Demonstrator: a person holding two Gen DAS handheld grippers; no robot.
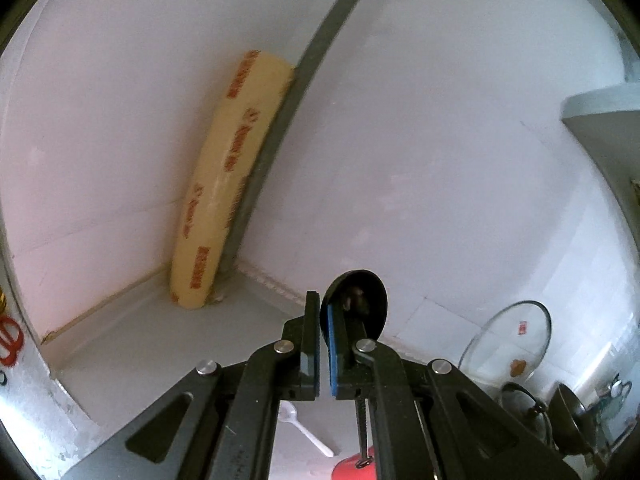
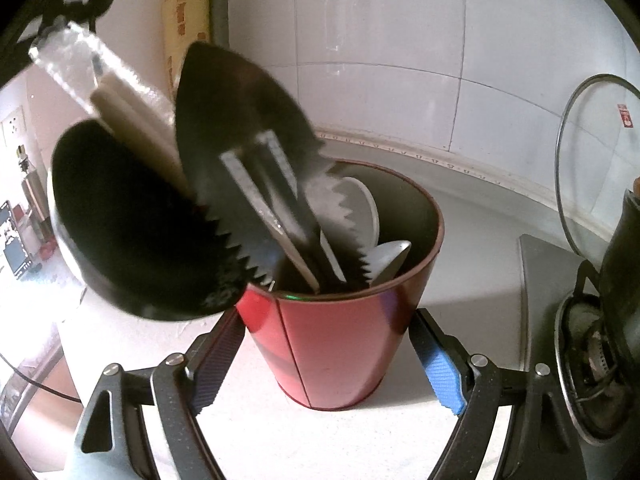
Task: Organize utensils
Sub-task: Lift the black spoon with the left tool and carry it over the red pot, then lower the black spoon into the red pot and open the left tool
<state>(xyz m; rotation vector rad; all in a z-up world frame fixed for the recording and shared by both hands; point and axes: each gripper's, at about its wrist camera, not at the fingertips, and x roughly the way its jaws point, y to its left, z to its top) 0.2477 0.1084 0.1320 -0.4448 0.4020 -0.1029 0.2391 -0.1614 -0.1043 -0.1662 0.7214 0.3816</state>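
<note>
The left gripper [image 1: 320, 344] was closed tight on the thin stem of a black ladle [image 1: 354, 304], its bowl raised before the white tiled wall [image 1: 440, 140]. The right gripper [image 2: 326, 364] clasped the red utensil holder [image 2: 332, 344] on the white table [image 2: 280, 440], fingers [image 2: 438, 368] pressed to both sides. Inside stood a black serrated spatula [image 2: 244, 152], white spoons [image 2: 390, 258] and a wooden-handled tool [image 2: 132, 128]. A glass lid [image 2: 592, 160] leaned against the wall nearby.

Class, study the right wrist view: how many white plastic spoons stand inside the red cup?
2: one white spoon leans at the back of the red cup, and a second spoon rests against its right rim. Dark utensils may hide others.
</note>
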